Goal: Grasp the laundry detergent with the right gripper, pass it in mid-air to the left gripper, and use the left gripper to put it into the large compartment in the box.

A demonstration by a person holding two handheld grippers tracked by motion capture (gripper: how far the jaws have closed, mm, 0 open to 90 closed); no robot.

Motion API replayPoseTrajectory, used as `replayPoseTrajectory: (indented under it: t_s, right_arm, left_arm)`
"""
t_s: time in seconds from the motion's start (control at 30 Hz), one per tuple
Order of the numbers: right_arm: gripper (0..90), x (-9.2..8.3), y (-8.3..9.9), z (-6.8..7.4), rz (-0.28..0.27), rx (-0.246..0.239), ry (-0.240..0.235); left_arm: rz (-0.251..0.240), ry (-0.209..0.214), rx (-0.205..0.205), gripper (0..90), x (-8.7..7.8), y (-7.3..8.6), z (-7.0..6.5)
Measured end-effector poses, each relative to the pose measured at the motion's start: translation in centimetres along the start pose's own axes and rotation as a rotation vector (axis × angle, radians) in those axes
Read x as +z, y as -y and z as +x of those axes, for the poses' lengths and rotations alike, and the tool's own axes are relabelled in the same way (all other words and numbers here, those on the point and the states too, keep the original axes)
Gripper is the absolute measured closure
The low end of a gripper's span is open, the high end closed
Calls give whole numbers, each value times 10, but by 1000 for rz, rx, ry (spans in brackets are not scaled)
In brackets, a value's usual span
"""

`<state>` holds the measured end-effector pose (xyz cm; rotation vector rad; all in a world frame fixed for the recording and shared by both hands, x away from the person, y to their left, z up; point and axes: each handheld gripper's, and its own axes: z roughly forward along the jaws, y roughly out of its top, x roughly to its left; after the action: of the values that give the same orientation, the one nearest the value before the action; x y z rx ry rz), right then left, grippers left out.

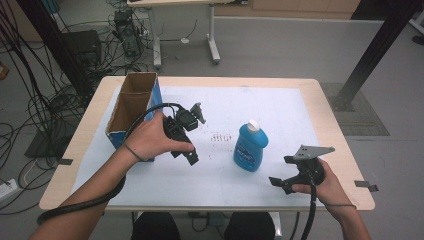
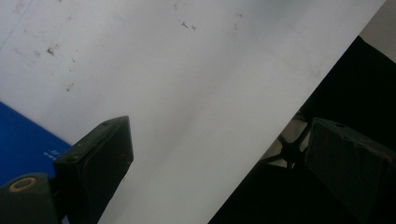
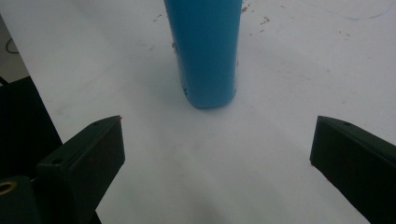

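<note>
Bottle [image 1: 250,148]: blue, white cap, upright; label print unreadable.
Right gripper [image 1: 281,171]: jaws spread, facing bottle, apart.
Left gripper [image 1: 196,134]: jaws spread, empty.
Box [image 1: 131,107]: blue cardboard, open-topped.

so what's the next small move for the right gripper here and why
Probably ease the right gripper straight forward toward the blue bottle. In the right gripper view the bottle stands upright, centred ahead of the wide-open jaws but still apart from them, with bare white table cover between. The left gripper is open and empty near the cardboard box, so the right one looks better placed.
</note>
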<state>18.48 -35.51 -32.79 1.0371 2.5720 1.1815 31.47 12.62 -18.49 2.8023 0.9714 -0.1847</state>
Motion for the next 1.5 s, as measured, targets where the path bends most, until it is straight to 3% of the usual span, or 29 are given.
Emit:
replayPoseTrajectory:
  t_s: [0.33,0.93,1.37,1.5]
  right_arm:
    - [28,7,4,-1,-39,1,-5]
    - [31,20,6,0,-93,-42,-10]
    - [31,31,14,-1,-155,-32,-10]
    - [32,36,16,0,-186,-51,-9]
  left_arm:
    - [-6,7,-7,80,0,3,3]
    - [-11,11,-8,79,1,3,2]
    - [-10,13,-11,79,1,3,2]
    - [-10,14,-10,79,2,2,2]
